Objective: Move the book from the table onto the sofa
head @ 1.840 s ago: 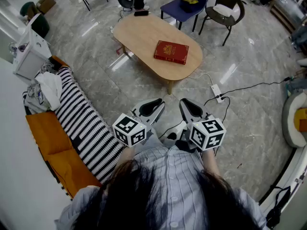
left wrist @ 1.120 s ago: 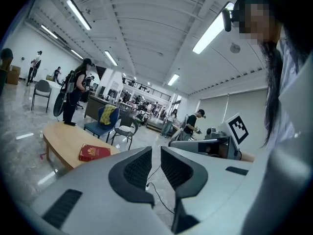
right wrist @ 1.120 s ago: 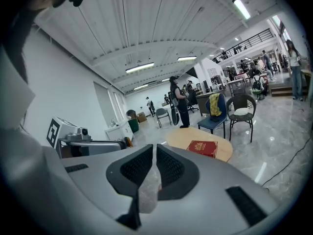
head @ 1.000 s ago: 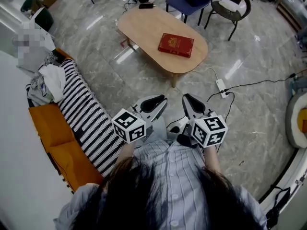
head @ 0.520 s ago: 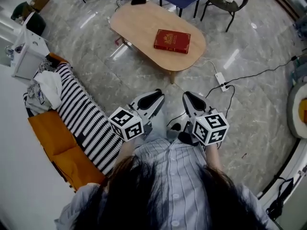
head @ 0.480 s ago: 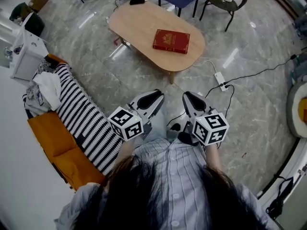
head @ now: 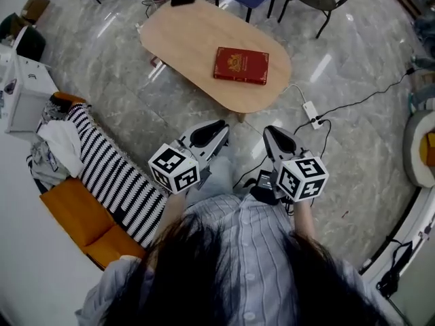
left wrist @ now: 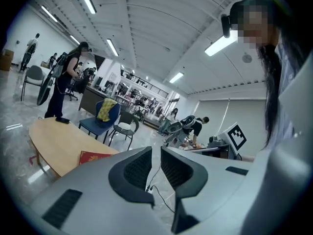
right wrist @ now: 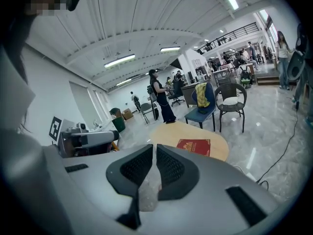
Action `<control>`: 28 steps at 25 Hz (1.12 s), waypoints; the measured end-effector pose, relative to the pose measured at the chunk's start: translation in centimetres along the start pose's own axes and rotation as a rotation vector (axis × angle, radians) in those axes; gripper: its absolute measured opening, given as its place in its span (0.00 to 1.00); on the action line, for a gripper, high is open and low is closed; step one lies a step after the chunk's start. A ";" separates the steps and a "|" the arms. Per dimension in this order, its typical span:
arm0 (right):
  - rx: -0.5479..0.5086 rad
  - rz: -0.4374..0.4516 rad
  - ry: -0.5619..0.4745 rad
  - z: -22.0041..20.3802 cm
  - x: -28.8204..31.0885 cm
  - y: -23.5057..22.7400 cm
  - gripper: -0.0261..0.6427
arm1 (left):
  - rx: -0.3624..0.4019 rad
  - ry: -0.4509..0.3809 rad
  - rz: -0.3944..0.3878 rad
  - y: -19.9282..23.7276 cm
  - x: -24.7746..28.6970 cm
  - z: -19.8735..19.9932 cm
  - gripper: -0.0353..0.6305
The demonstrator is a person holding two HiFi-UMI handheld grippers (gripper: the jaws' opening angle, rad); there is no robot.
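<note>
Red book (head: 241, 65) lies flat on wooden oval table (head: 183, 32), toward its near right end. Left gripper (head: 219, 126) and right gripper (head: 270, 133) side by side at person's chest, well apart from book. Jaws of each closed together, nothing between. Striped sofa (head: 112, 175) at left, across marble floor (head: 353, 134) from table.

We note long dark hair (head: 204, 270) over a pale blue, finely striped shirt (head: 253, 240). The left gripper (head: 217, 128) and the right gripper (head: 272, 134) are pale grey moulded shells, each bearing a white cube (head: 173, 169) printed with black square markers. Their fingers (left wrist: 137, 166) are faced with black ribbed pads.
</note>
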State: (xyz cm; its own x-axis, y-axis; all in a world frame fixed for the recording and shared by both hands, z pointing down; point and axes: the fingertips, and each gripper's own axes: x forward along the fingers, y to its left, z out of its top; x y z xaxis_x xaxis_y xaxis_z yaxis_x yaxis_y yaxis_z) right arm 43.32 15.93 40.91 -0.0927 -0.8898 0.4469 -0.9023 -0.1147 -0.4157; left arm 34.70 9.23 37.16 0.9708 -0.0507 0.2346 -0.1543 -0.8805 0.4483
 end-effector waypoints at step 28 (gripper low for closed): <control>0.108 -0.266 -0.023 8.1 10.8 -4.7 0.10 | 0.017 0.079 -0.060 19.6 4.4 6.5 0.13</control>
State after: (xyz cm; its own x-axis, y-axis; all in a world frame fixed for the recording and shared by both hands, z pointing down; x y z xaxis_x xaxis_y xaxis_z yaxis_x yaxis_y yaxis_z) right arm 49.99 3.26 41.34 0.1521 -0.8315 0.5343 -0.8434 -0.3910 -0.3684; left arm 37.13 -11.28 41.35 0.9606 0.0392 0.2752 -0.0924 -0.8888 0.4488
